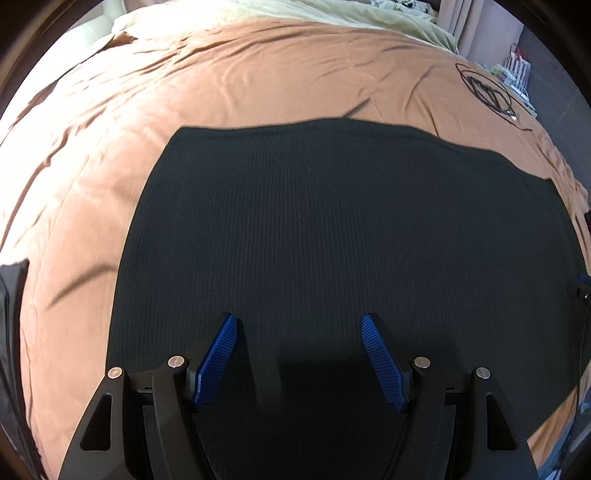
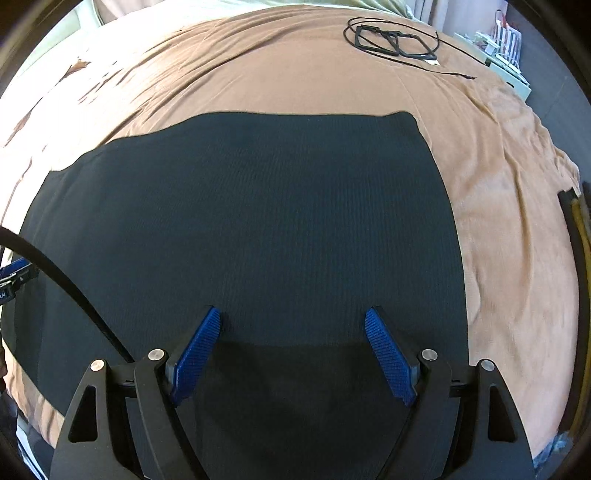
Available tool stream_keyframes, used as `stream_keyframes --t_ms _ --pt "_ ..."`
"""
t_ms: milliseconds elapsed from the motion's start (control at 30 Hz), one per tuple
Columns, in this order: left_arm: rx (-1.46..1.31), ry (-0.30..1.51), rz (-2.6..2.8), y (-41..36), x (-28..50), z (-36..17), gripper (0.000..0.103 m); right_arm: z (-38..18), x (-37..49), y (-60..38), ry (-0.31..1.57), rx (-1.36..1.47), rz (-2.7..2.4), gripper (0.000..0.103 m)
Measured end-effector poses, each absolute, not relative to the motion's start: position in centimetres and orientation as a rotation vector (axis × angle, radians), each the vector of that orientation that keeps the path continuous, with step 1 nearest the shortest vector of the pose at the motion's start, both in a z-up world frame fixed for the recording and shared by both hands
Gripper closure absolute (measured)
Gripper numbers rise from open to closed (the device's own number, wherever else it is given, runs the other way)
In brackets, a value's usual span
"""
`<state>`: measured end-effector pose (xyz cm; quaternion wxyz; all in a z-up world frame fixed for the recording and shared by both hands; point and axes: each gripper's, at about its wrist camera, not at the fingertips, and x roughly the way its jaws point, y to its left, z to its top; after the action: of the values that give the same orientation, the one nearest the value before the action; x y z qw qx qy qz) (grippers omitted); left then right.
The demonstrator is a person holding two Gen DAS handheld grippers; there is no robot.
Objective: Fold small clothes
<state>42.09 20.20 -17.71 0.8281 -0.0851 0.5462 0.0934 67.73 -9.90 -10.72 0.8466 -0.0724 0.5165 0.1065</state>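
Note:
A black ribbed garment lies spread flat on an orange-brown bedspread. Its far edge runs straight and its left side is cleanly edged. My left gripper hovers over the near part of the cloth, blue pads wide apart with nothing between them. In the right wrist view the same black garment fills the middle, its right edge straight. My right gripper hangs above it, open, with only cloth showing between the blue pads. A bit of the left gripper shows at the left edge of the right wrist view.
A coil of black cable with square frames lies on the bedspread at the far right, also seen as a cable coil in the left wrist view. A pale yellow blanket lies at the head. Shelving with small items stands beyond the bed.

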Motion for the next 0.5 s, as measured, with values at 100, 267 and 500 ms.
stream_keyframes --t_ms 100,267,500 --pt "-0.180 1.158 0.197 20.0 40.4 -17.7 0.031 -11.0 66.2 -10.7 1.103 -0.145 0.233 0.023" --pt "-0.191 1.159 0.195 19.8 37.3 -18.0 0.031 -11.8 63.1 -11.6 1.096 -0.152 0.226 0.023" --pt "-0.213 1.143 0.198 20.0 33.1 -17.8 0.031 -12.0 59.7 -12.4 1.064 -0.166 0.231 0.023"
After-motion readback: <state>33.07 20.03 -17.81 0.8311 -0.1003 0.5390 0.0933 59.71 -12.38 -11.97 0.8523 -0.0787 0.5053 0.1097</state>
